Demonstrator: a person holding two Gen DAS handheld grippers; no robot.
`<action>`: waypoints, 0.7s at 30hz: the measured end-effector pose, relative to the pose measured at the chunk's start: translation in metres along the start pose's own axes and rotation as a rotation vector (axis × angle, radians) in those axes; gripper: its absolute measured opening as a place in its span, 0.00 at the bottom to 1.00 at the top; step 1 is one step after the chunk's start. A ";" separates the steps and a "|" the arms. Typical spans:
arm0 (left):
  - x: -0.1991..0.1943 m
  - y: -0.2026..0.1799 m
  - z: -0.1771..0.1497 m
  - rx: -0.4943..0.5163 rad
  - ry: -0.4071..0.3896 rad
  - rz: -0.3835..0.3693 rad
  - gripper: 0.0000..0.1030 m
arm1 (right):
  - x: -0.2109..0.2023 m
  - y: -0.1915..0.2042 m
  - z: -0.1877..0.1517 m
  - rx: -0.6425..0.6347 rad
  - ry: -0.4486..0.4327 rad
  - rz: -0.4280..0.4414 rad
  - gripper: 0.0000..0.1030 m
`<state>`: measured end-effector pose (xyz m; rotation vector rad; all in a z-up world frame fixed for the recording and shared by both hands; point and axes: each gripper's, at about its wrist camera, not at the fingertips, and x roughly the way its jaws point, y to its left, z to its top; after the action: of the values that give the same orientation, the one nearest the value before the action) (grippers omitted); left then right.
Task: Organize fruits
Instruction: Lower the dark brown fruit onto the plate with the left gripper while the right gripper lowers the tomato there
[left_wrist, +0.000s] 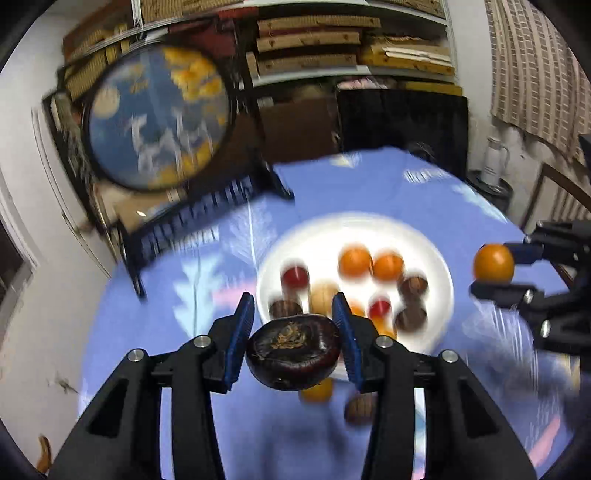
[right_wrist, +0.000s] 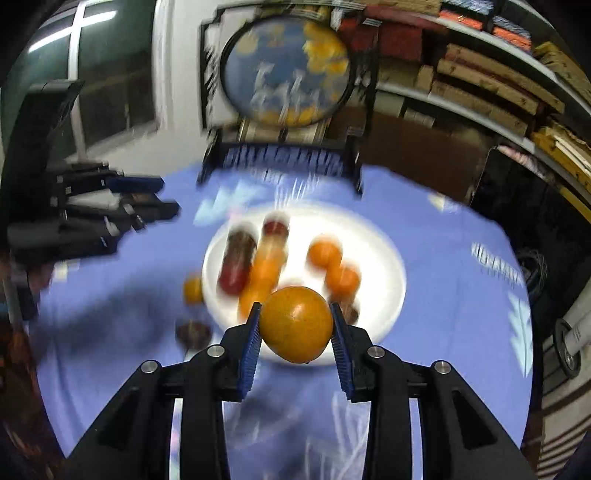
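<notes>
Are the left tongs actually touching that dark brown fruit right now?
Touching. In the left wrist view both blue pads of the left tongs press against the sides of the dark brown fruit, holding it in the air above the blue tablecloth.

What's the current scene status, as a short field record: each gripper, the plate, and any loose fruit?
left gripper: shut on dark brown fruit
right gripper: shut on orange
white plate: holds several orange, red and brown fruits, blurred
blue tablecloth: one orange fruit and one brown fruit lie off the plate
</notes>
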<state>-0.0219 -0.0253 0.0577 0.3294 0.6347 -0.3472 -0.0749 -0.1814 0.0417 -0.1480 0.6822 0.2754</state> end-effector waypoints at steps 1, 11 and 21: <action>0.006 -0.002 0.009 -0.001 -0.002 0.018 0.42 | 0.006 -0.006 0.011 0.023 -0.015 0.004 0.35; 0.103 -0.021 0.034 0.011 0.100 0.063 0.41 | 0.094 -0.032 0.037 0.107 0.061 0.028 0.35; 0.121 -0.001 0.016 -0.004 0.119 0.113 0.75 | 0.089 -0.045 0.018 0.170 0.048 0.006 0.69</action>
<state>0.0771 -0.0589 -0.0058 0.3820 0.7298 -0.2191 0.0151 -0.2024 0.0009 0.0100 0.7504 0.2193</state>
